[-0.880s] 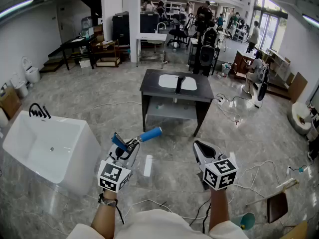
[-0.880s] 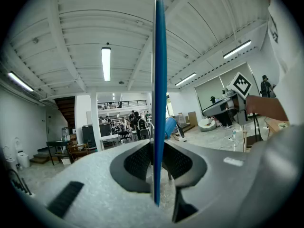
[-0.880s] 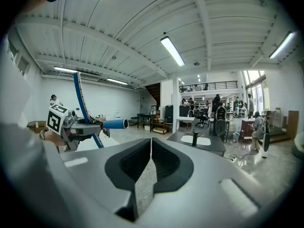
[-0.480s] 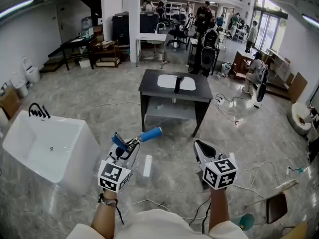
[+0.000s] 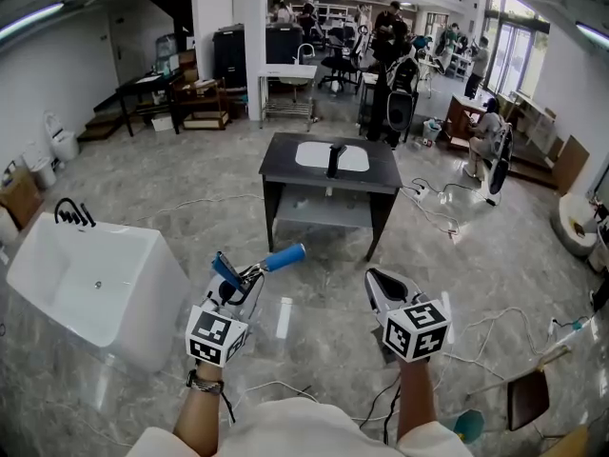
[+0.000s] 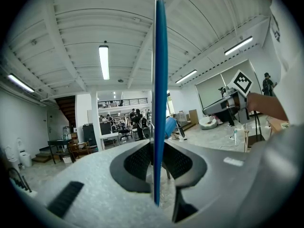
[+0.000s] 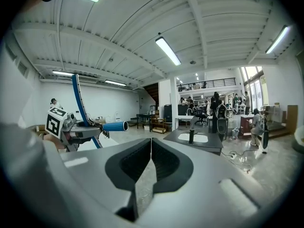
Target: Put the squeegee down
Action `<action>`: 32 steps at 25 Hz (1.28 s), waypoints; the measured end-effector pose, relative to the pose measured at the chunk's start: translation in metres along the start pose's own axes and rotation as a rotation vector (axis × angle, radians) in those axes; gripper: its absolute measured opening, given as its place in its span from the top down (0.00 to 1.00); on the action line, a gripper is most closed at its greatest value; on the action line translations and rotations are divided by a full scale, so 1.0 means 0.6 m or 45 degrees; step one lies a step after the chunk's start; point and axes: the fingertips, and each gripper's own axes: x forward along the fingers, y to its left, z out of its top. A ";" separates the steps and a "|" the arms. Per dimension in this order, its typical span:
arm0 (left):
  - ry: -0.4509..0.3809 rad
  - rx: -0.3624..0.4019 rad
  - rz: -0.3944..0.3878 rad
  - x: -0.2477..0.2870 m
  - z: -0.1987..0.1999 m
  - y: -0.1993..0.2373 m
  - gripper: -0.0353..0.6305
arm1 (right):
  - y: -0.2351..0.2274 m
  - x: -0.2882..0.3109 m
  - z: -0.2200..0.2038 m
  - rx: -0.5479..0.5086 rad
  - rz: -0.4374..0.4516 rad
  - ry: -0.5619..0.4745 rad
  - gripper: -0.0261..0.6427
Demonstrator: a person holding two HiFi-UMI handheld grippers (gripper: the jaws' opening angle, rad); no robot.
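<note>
The squeegee has a blue foam handle [image 5: 284, 257] and a thin blue blade [image 5: 225, 271]. My left gripper [image 5: 236, 291] is shut on it, low in the head view above the floor. In the left gripper view the blade [image 6: 160, 80] stands upright, pinched between the pads of my left gripper [image 6: 156, 161]. The right gripper view shows the squeegee [image 7: 80, 101] and its handle [image 7: 112, 126] off to the left. My right gripper [image 5: 379, 284] hovers to the right of the squeegee, shut, and the right gripper [image 7: 151, 152] shows nothing between its pads.
A dark table [image 5: 285, 172] with a white inset sink and a black tap [image 5: 333, 159] stands straight ahead. A white bathtub [image 5: 57, 255] sits on the floor at the left. Cables [image 5: 447, 219] trail over the marble floor at the right. Several people stand at the far back.
Both grippers keep their poses and the squeegee stays held. The view has drifted slightly, so the dark table sits a little further left in the picture.
</note>
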 end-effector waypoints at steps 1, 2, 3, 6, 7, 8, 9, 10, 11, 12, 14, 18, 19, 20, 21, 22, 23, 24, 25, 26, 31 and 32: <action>-0.001 -0.010 0.003 0.005 -0.002 -0.005 0.83 | -0.005 -0.003 0.000 -0.003 0.003 -0.001 0.94; -0.001 -0.021 0.004 0.009 -0.004 -0.010 0.83 | -0.011 -0.006 -0.002 -0.004 0.006 -0.002 0.94; 0.001 -0.031 0.005 0.012 -0.008 -0.016 0.83 | -0.015 -0.011 -0.005 -0.003 0.008 -0.003 0.94; 0.011 -0.061 0.012 0.015 -0.017 -0.032 0.83 | -0.026 -0.024 -0.018 0.001 0.005 0.000 0.94; 0.013 -0.067 0.016 0.015 -0.017 -0.036 0.83 | -0.027 -0.027 -0.019 0.002 0.008 -0.001 0.95; 0.014 -0.067 0.017 0.016 -0.015 -0.040 0.83 | -0.028 -0.031 -0.018 0.003 0.014 -0.007 0.95; 0.014 -0.062 0.018 0.017 -0.012 -0.045 0.83 | -0.029 -0.034 -0.016 0.003 0.021 -0.015 0.95; 0.014 -0.056 0.017 0.019 -0.009 -0.050 0.83 | -0.032 -0.037 -0.015 0.003 0.024 -0.022 0.95; 0.014 -0.049 0.017 0.023 -0.006 -0.054 0.83 | -0.036 -0.040 -0.013 0.002 0.023 -0.026 0.95; 0.014 -0.045 0.016 0.027 -0.003 -0.057 0.83 | -0.042 -0.041 -0.012 0.002 0.020 -0.029 0.95; 0.013 -0.040 0.013 0.037 0.000 -0.058 0.83 | -0.051 -0.039 -0.010 0.006 0.016 -0.032 0.95; 0.013 -0.042 0.002 0.058 -0.001 -0.052 0.83 | -0.071 -0.025 -0.008 0.015 0.003 -0.033 0.95; 0.013 -0.044 0.000 0.063 -0.001 -0.050 0.83 | -0.075 -0.021 -0.006 0.014 0.002 -0.035 0.95; 0.013 -0.046 -0.001 0.069 -0.002 -0.047 0.83 | -0.079 -0.017 -0.003 0.014 0.003 -0.037 0.95; 0.014 -0.050 -0.002 0.076 -0.004 -0.044 0.83 | -0.083 -0.011 -0.003 0.012 0.004 -0.037 0.95; 0.014 -0.053 -0.004 0.085 -0.007 -0.040 0.83 | -0.088 -0.004 -0.003 0.011 0.003 -0.034 0.95; 0.015 -0.057 -0.006 0.096 -0.012 -0.035 0.83 | -0.094 0.005 -0.006 0.011 -0.001 -0.030 0.95; 0.016 -0.060 -0.010 0.108 -0.016 -0.028 0.83 | -0.102 0.015 -0.008 0.012 -0.005 -0.024 0.95; 0.017 -0.061 -0.013 0.122 -0.019 -0.020 0.83 | -0.110 0.027 -0.009 0.013 -0.011 -0.018 0.95; 0.018 -0.062 -0.018 0.136 -0.022 -0.010 0.83 | -0.117 0.041 -0.008 0.013 -0.017 -0.014 0.95; 0.009 -0.043 -0.046 0.223 -0.026 0.055 0.83 | -0.167 0.123 0.014 0.000 -0.063 -0.024 0.95; 0.005 -0.040 -0.051 0.242 -0.026 0.069 0.83 | -0.178 0.141 0.019 0.003 -0.070 -0.026 0.95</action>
